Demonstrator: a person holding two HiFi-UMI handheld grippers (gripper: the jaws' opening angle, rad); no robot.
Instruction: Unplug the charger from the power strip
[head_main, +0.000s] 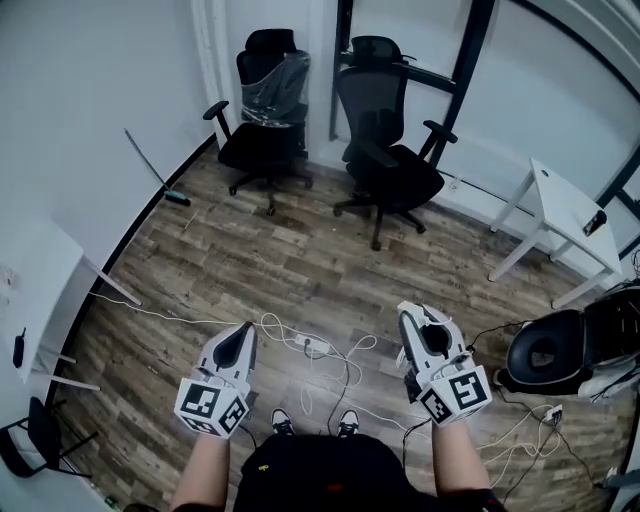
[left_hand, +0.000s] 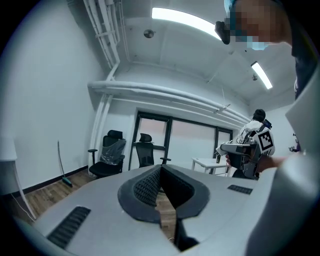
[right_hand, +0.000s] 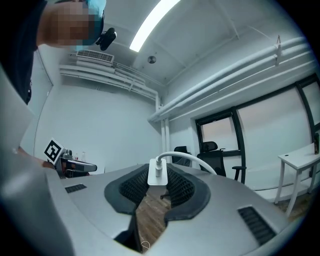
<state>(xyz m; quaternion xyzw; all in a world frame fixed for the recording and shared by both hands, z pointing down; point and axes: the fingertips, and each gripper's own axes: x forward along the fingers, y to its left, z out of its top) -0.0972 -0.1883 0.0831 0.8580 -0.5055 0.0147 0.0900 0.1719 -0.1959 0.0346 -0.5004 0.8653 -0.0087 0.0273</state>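
My right gripper (right_hand: 159, 168) is shut on a small white charger (right_hand: 157, 175), pinched upright between the ribbed pads. The charger's white cable (right_hand: 195, 161) arcs away to the right. In the head view the right gripper (head_main: 412, 318) is held well above the floor. The white power strip (head_main: 316, 347) lies on the wood floor between both grippers, with thin white cords looping around it. The left gripper (head_main: 240, 338) hovers to its left. In its own view the left gripper (left_hand: 161, 169) has its jaws together with nothing between them.
Two black office chairs (head_main: 265, 110) (head_main: 385, 155) stand at the far wall. A white desk (head_main: 560, 215) is at the right and a white table (head_main: 40, 290) at the left. A black bag (head_main: 548, 350) and more cords (head_main: 520, 430) lie at the right. A broom (head_main: 155, 170) leans on the wall.
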